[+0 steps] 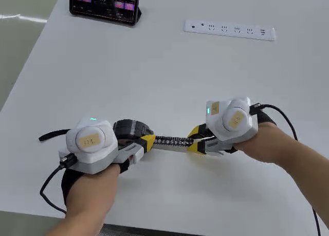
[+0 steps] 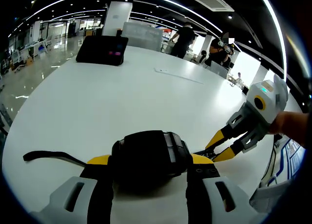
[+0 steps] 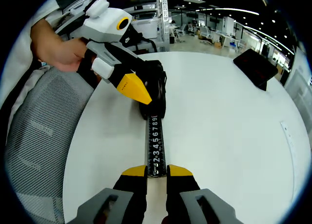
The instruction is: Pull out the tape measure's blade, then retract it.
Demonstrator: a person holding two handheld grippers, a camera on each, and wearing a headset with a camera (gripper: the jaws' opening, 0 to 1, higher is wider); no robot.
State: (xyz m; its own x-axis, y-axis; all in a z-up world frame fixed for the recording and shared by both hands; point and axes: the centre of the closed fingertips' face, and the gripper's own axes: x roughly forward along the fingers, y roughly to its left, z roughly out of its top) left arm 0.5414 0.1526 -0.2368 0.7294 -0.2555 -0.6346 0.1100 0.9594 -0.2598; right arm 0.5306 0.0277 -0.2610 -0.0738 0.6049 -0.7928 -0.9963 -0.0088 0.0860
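Left tongs (image 2: 151, 161): I clamp the black round tape measure case (image 1: 131, 129).
Right tongs (image 3: 157, 173): pinching its numbered blade (image 3: 154, 141).
Progress: short pull (retraction left).

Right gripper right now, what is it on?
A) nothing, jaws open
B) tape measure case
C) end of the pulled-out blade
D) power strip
C: in the right gripper view the right gripper has its jaws shut on the end of the blade, while the left gripper holds the black case.
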